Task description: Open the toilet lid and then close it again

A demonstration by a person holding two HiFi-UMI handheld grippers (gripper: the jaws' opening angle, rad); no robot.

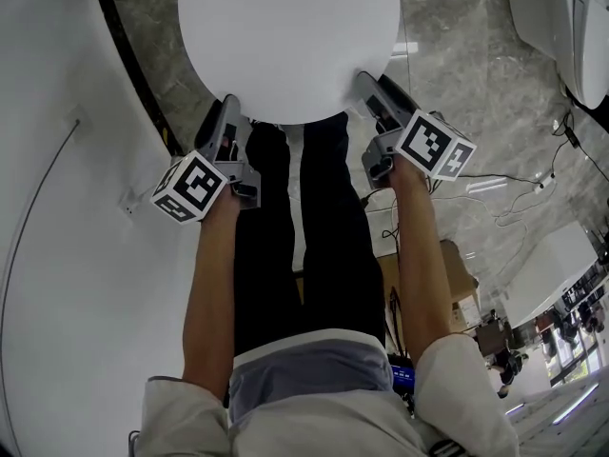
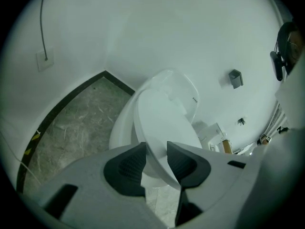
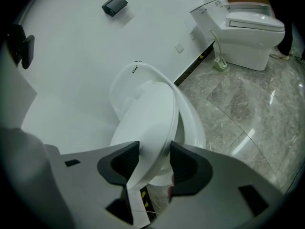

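Your left gripper (image 1: 228, 112) is clenched on the lid (image 1: 285, 36). In the left gripper view the lid's thin near rim (image 2: 162, 128) runs straight between the two dark pads (image 2: 131, 163), one pad on its underside and the other on its top face, both touching. Your right gripper (image 1: 373, 89) grasps the same rim further round. In the right gripper view the rim (image 3: 147, 113) passes between its pads (image 3: 188, 166), which press on it from either side.

The lid stands tilted up, part open. Beyond your left tips (image 2: 156, 149) its near end is lifted clear of the bowl (image 2: 121, 130), which shows below and to the left of the jaws. Beyond your right tips (image 3: 155, 149) the seat (image 3: 193, 123) lies to the right of the lid. The two are apart at the end nearest you and meet at the far end by the wall.

From your head the lid is a broad white oval ahead of both grippers, with one gripper at each side of its near edge. The marker cubes (image 1: 190, 187) sit at the rear ends by your wrists.

Under both grippers is grey marbled floor (image 3: 248, 104). Left of your left gripper a white wall carries a socket (image 2: 44, 60). Far beyond your right gripper, to its right, a second toilet (image 3: 248, 30) stands well apart.
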